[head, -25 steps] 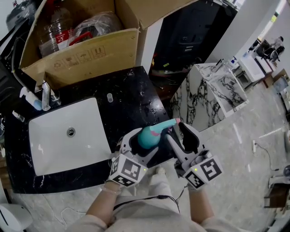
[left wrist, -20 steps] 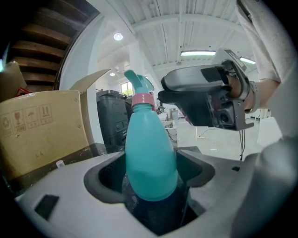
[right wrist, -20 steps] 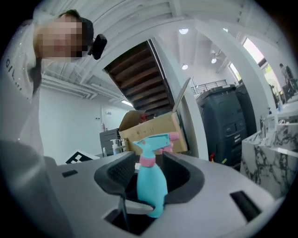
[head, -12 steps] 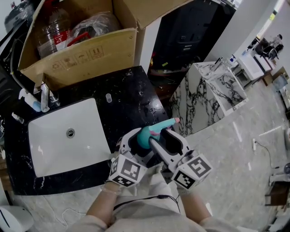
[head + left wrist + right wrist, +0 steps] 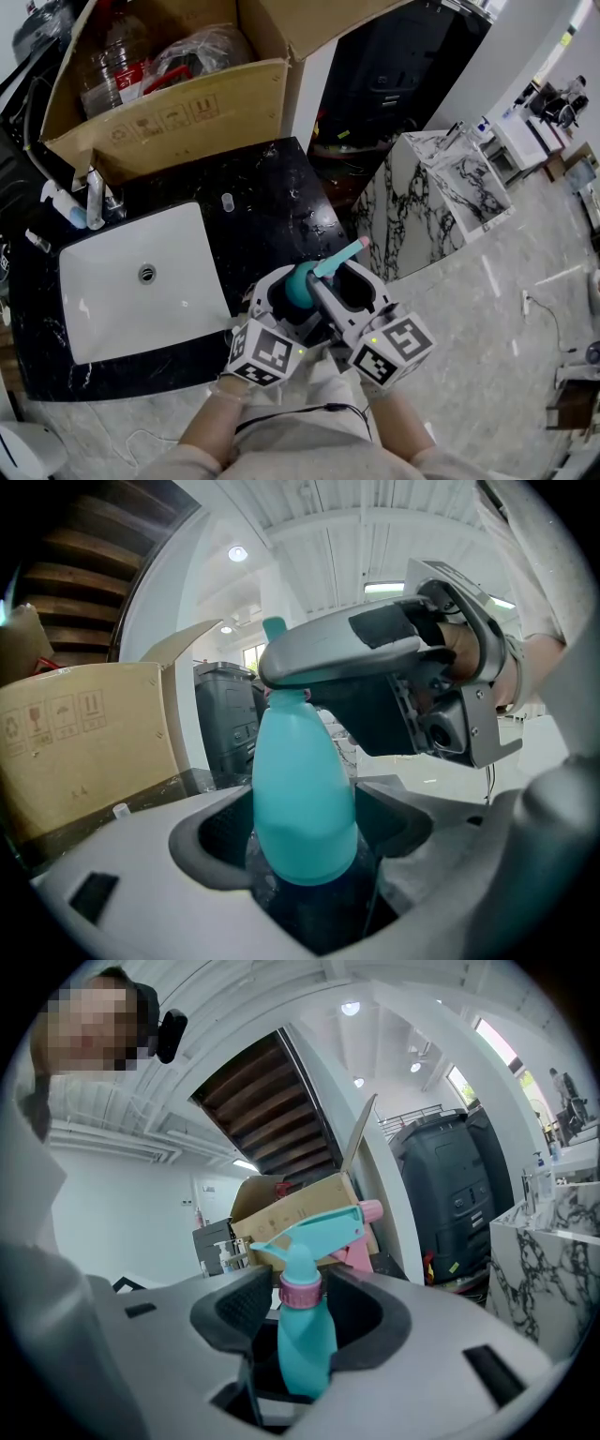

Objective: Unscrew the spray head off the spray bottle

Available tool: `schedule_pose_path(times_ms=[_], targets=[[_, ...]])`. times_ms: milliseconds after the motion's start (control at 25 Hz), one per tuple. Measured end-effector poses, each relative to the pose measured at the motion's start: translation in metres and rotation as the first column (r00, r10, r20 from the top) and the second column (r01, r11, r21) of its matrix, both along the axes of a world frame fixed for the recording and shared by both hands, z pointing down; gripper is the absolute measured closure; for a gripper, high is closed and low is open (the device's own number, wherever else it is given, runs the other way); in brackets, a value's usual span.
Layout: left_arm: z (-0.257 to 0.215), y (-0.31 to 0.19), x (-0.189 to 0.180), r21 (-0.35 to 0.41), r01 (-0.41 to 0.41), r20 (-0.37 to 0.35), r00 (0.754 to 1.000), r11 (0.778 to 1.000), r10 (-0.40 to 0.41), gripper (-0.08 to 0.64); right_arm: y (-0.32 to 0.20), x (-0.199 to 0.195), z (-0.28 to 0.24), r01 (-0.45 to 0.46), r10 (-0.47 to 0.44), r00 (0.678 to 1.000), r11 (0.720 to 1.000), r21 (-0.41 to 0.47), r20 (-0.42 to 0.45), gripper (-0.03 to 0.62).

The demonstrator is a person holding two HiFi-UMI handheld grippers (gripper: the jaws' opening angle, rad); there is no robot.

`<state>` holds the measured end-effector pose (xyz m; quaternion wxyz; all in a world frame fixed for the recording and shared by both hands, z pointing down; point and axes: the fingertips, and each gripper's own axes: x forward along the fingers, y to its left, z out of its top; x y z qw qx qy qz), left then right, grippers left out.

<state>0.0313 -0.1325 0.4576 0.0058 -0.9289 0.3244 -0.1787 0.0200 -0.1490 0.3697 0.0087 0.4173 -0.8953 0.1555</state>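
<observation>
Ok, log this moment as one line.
left gripper: shut on spray bottle body | right gripper: jaws just closing around pink collar, contact unclear | spray head: still on

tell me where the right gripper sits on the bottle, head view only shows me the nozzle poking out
observer: the right gripper straddles the pink collar just under the spray head. Its jaws have just been closing, and I see no gap left at either pad.
operator: ok and is the left one actually holding the body
observer: yes, the left gripper is clamped on the spray bottle at its wide lower body, with the bottle standing up between the jaws.
</observation>
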Motion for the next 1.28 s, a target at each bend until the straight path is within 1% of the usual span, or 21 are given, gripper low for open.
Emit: schedule_pose_path(times_ms=[80, 120, 360, 480, 680, 880, 1120, 1280], targets=[[0.0, 0.0, 0.0, -0.001, 0.001, 0.0, 1.0, 1.0, -0.001, 0.216, -0.001, 0.0, -0.001, 0.0, 0.0, 1.0, 1.0, 0.017, -0.015, 0.439], [0.0, 0.0, 0.0, -0.001, 0.001, 0.001, 1.0, 1.0, -0.001, 0.216, -0.001, -0.001, -0.002, 0.002, -0.001, 1.0, 1.0, 0.028, -0.029, 0.446], [0.001, 0.0, 0.0, -0.002, 0.002, 0.004, 1.0, 1.0, -0.002, 0.216, 0.001, -0.002, -0.005, 0.026, -0.015, 0.993, 0.995, 0.101, -0.116, 0.448], [0.001, -0.001, 0.0, -0.004, 0.001, 0.005, 1.0, 1.0, -0.001, 0.216, 0.001, -0.002, -0.009, 0.041, -0.023, 0.99, 0.991, 0.126, -0.141, 0.449], [0.001, -0.001, 0.0, -0.003, -0.006, 0.004, 1.0, 1.0, 0.006, 0.216, 0.0, -0.002, -0.016, 0.054, -0.036, 0.991, 0.989, 0.141, -0.127, 0.451], [0.002, 0.002, 0.0, -0.008, -0.011, 0.02, 1.0, 1.0, 0.011, 0.216, 0.001, -0.002, -0.025, 0.069, -0.05, 0.991, 0.985, 0.158, -0.121, 0.451], [-0.004, 0.003, -0.003, -0.028, -0.008, -0.036, 0.999, 1.0, 0.007, 0.215, 0.0, 0.002, -0.035, 0.071, -0.053, 0.993, 0.983, 0.172, -0.106, 0.453], [-0.015, 0.003, -0.008, -0.022, 0.002, -0.076, 0.997, 1.0, -0.003, 0.215, -0.002, 0.006, -0.046, 0.067, -0.051, 0.995, 0.98, 0.188, -0.088, 0.453]])
